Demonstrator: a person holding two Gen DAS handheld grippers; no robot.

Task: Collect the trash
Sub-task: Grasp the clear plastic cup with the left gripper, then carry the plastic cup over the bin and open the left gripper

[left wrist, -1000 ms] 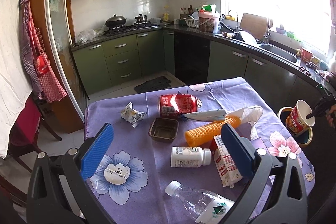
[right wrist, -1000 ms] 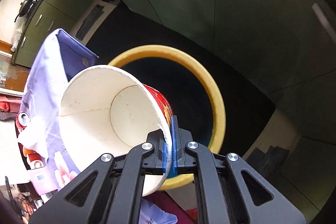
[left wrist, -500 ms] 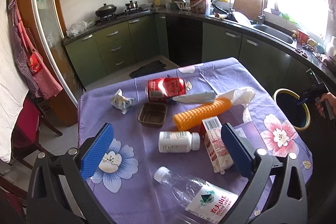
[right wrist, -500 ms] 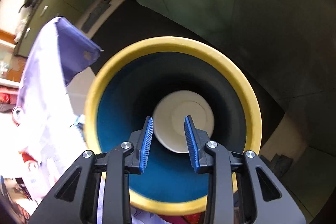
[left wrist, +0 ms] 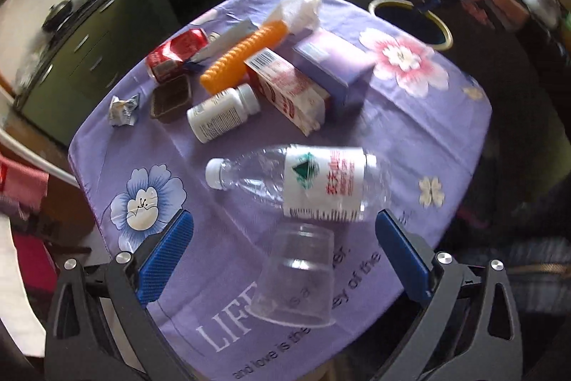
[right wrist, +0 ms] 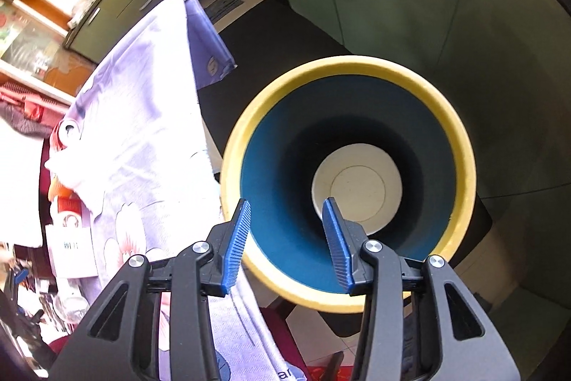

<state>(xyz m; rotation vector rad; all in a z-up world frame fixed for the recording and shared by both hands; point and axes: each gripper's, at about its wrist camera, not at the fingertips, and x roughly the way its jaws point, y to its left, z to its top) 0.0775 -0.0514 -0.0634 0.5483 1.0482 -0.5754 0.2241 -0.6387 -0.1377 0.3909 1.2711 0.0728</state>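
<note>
Left gripper (left wrist: 283,250): jaws wide apart, nothing clamped, tilted down over a table under a purple flowered tablecloth (left wrist: 410,138). Between its blue pads (left wrist: 166,256), nearest the camera: a clear plastic cup (left wrist: 294,277), mouth toward the lens. Just beyond the cup, in line with the fingertips: a clear plastic bottle (left wrist: 296,181) on its side, white cap to the left. Farther ahead, in a cluster: white pill bottle (left wrist: 221,113), red-and-white carton (left wrist: 289,91), purple box (left wrist: 333,63), orange ribbed piece (left wrist: 242,54), crushed red can (left wrist: 175,52), small brown tray (left wrist: 171,97), crumpled wrapper (left wrist: 123,109); carton and purple box touch. Beyond the table's far right edge: yellow-rimmed bin (left wrist: 444,34), seen blurred. Right gripper (right wrist: 285,234): jaws opening, nothing between them, pointing down over the mouth of the yellow-rimmed bin (right wrist: 464,145), blue inside. At the bin's bottom, ahead of the right-hand pad (right wrist: 337,245): a white paper cup (right wrist: 357,188), upright, mouth up. To the left of this gripper: the tablecloth's hanging edge (right wrist: 142,116).
</note>
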